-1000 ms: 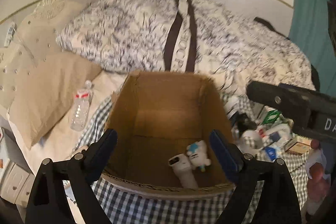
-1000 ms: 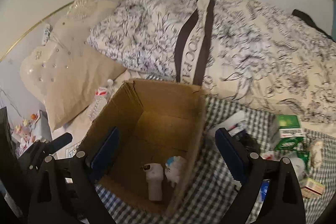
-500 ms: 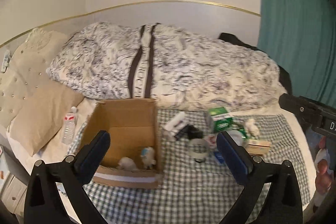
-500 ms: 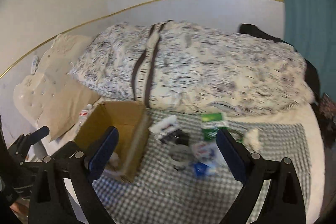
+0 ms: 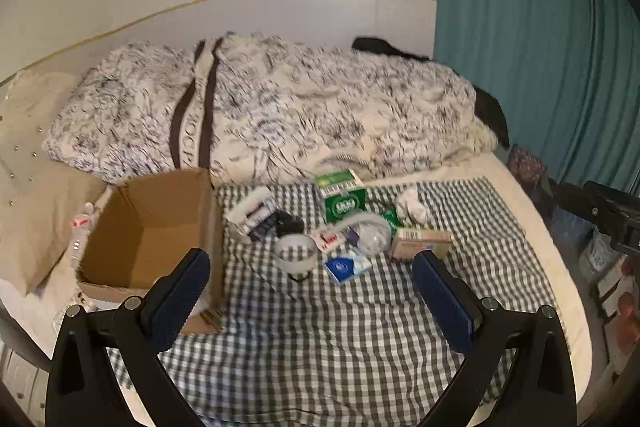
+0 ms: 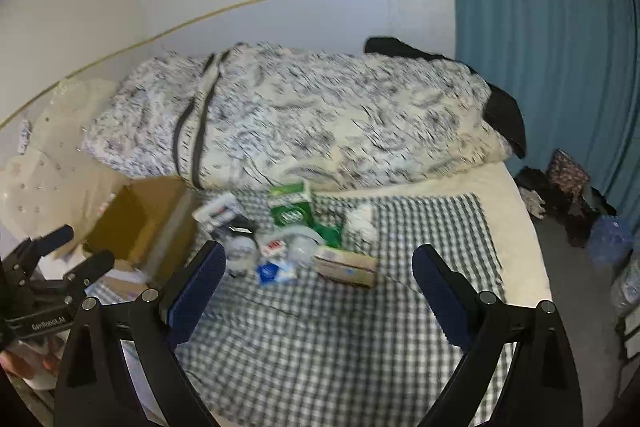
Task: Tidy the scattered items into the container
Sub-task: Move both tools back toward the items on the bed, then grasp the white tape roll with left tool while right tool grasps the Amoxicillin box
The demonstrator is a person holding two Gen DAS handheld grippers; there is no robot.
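Duvet (image 5: 280, 107) behind box (image 5: 152, 231) — perhaps touching

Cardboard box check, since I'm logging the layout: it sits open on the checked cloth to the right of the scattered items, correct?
Not quite: the left wrist view shows the cardboard box open on the checked cloth, but to the left of the scattered items.

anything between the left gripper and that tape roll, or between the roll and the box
Nothing visible blocks either path. The left gripper is open and empty, with only bare checked cloth between it and the tape roll. The cardboard box stands just left of the roll, its top open; only its near wall must be cleared.
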